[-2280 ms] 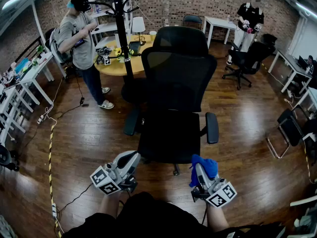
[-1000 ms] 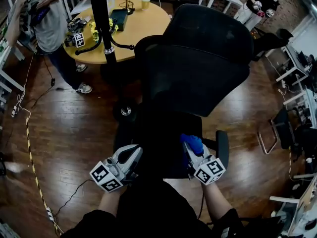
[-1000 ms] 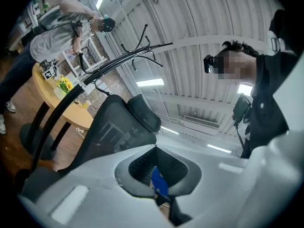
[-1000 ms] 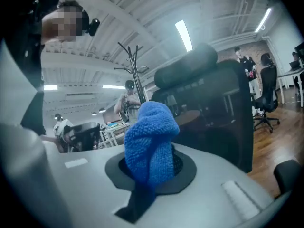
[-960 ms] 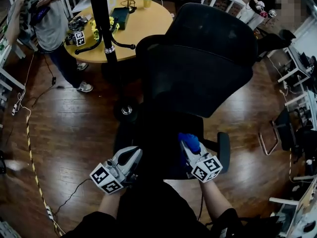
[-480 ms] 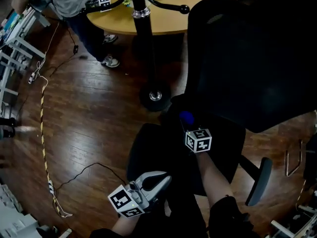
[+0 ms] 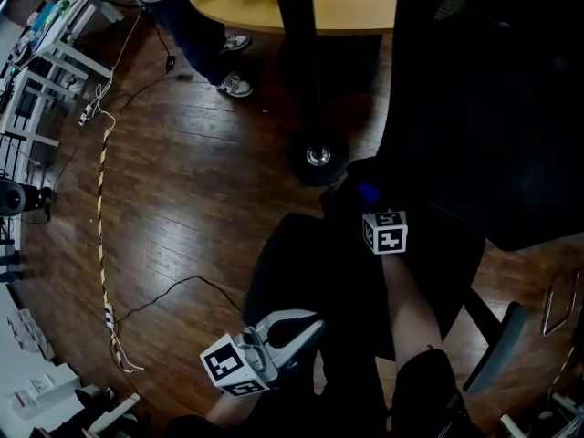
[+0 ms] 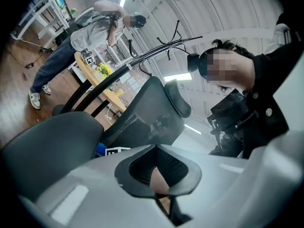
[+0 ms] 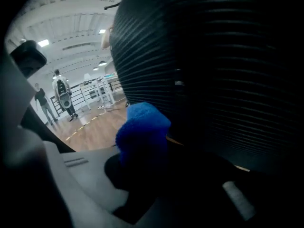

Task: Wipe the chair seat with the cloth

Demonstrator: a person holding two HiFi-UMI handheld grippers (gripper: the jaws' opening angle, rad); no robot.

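Observation:
The black chair seat (image 7: 301, 272) lies below me, its tall backrest (image 7: 493, 108) to the right. My right gripper (image 7: 368, 203) reaches over the seat's far part, close to the backrest, shut on the blue cloth (image 7: 368, 192). In the right gripper view the cloth (image 9: 142, 129) bulges from the jaws just before the backrest's ribbed mesh (image 9: 213, 65). I cannot tell whether it touches the seat. My left gripper (image 7: 313, 325) hangs at the seat's near edge, shut and holding nothing. Its view shows the seat (image 8: 47, 141), the cloth (image 8: 100, 149) and its closed gripper tips (image 8: 163, 201).
A coat stand's pole and base (image 7: 318, 153) stand just beyond the seat, before a round yellow table (image 7: 338, 3). A person's shoes (image 7: 233, 85) are beside the table. A cable and a striped tape line (image 7: 100, 245) run over the wooden floor at left. The armrest (image 7: 497, 359) is right.
My right gripper has carried the cloth from the seat's near edge to its far part by the backrest. My left gripper stayed back near the front edge. The head view swung downward.

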